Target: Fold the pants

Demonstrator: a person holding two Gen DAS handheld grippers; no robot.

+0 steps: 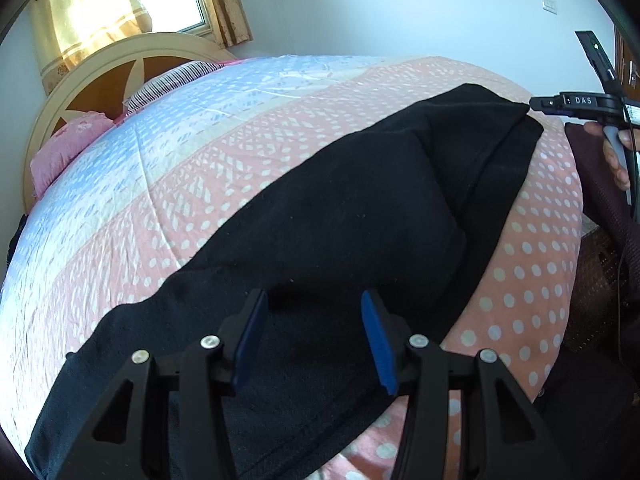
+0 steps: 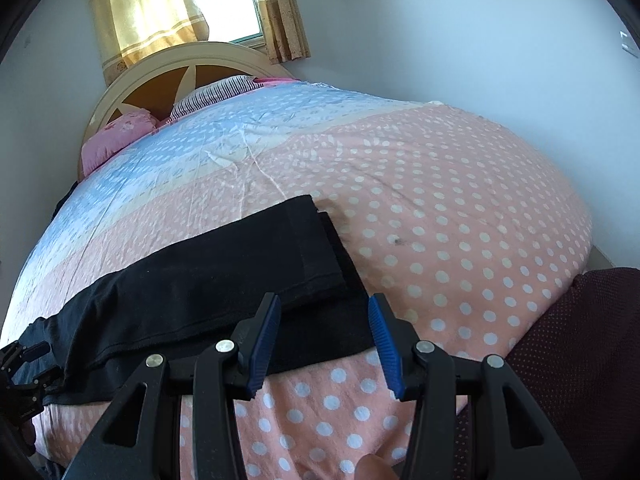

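Note:
Black pants lie lengthwise along the near side of the bed, one leg laid over the other. My left gripper hovers open over the wider end of them, its blue pads apart with nothing pinched. In the left wrist view my right gripper shows at the far right, beside the corner of the leg ends. In the right wrist view the pants end in two stacked hems. My right gripper stands open just above the lower hem, pads not touching cloth. My left gripper shows at the left edge.
The bed wears a pink dotted and blue cover. Pillows and a cream headboard lie at the far end under a curtained window. A person's dark maroon clothing is at the near right.

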